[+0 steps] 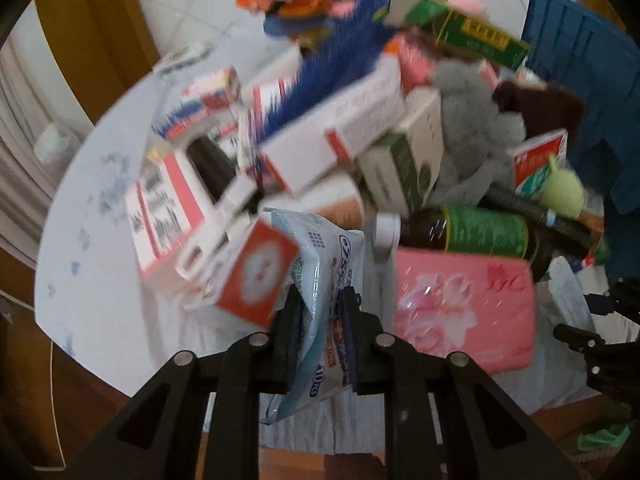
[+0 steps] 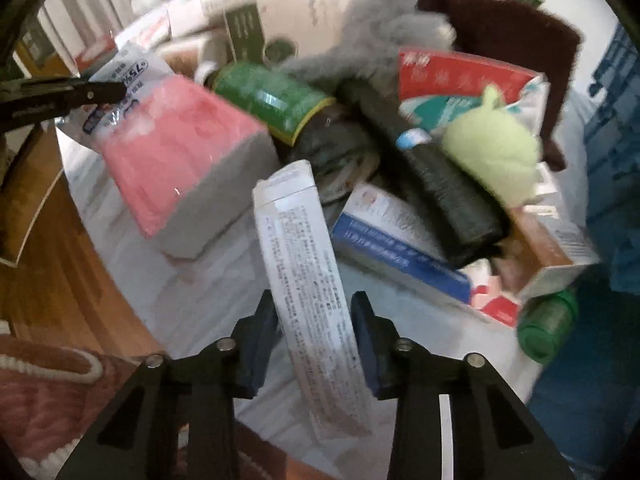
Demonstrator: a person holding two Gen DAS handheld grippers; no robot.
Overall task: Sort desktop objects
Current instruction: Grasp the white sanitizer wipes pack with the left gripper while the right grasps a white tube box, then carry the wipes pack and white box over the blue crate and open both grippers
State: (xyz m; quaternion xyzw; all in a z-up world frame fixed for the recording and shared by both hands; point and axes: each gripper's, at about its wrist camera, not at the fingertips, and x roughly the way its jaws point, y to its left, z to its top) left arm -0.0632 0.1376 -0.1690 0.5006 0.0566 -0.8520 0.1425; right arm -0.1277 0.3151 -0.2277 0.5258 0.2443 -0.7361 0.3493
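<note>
My left gripper (image 1: 322, 304) is shut on a light blue wet-wipes pack (image 1: 324, 280), held above the near edge of the round white table (image 1: 80, 200). My right gripper (image 2: 314, 312) is shut on a long white box (image 2: 308, 280) with small printed text, held over the table's near edge. The left gripper's fingers (image 2: 80, 92) and the wipes pack (image 2: 124, 72) also show at the upper left of the right wrist view. A pile of boxes, bottles and plush toys covers the table behind both grippers.
A pink tissue pack (image 1: 464, 304) lies right of the wipes, a dark bottle with a green label (image 1: 480, 232) behind it. A grey plush (image 1: 468, 120), a green plush (image 2: 492, 152), a blue crate (image 1: 592, 80) at right. Wooden floor and a red rug (image 2: 48, 392) below.
</note>
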